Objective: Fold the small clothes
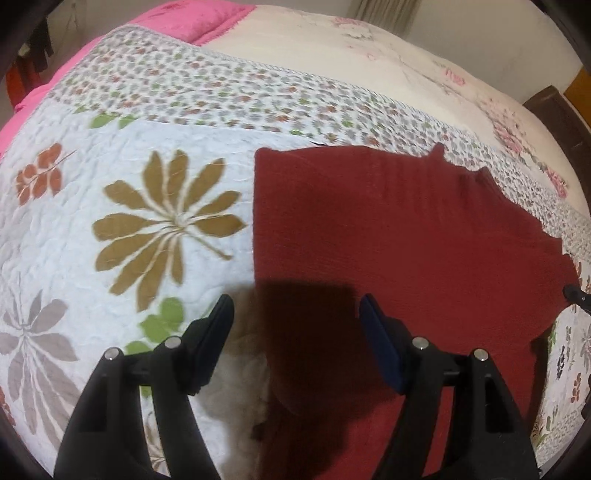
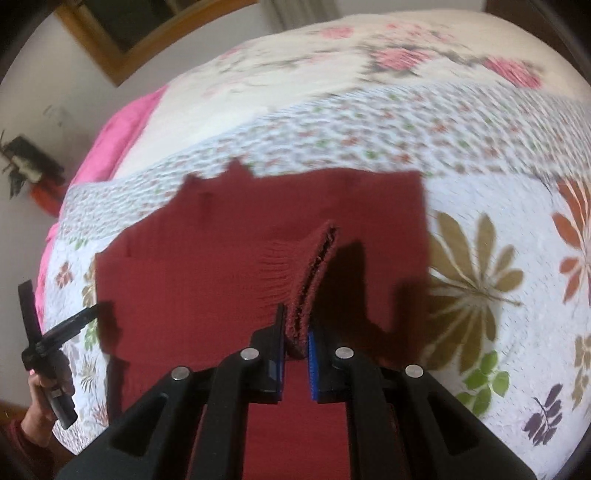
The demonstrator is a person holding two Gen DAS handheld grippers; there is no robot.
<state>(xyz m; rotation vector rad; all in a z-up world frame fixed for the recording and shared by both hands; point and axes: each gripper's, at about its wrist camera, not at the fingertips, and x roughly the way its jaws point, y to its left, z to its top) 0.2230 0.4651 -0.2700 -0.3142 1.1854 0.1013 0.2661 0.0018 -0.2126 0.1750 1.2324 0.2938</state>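
A dark red knitted garment (image 1: pixel 406 240) lies spread flat on a floral quilt (image 1: pixel 122 177). My left gripper (image 1: pixel 295 310) hovers open over the garment's near left edge, with nothing between its fingers. In the right wrist view my right gripper (image 2: pixel 297 328) is shut on a ribbed edge of the red garment (image 2: pixel 240 251), lifted into a raised fold above the flat part. The left gripper (image 2: pixel 59 302) shows at the garment's left side, held by a hand (image 2: pixel 38 391). A black tip of the right gripper (image 1: pixel 574 293) pokes in at the garment's right edge.
The quilt (image 2: pixel 498 258) covers a bed with a cream flowered bedspread (image 1: pixel 332 48) behind it and a pink blanket (image 1: pixel 207 18) at the far corner. A dark wooden bed frame (image 1: pixel 554 107) and a wall lie beyond. A wood-framed window (image 2: pixel 122 33) is on the wall.
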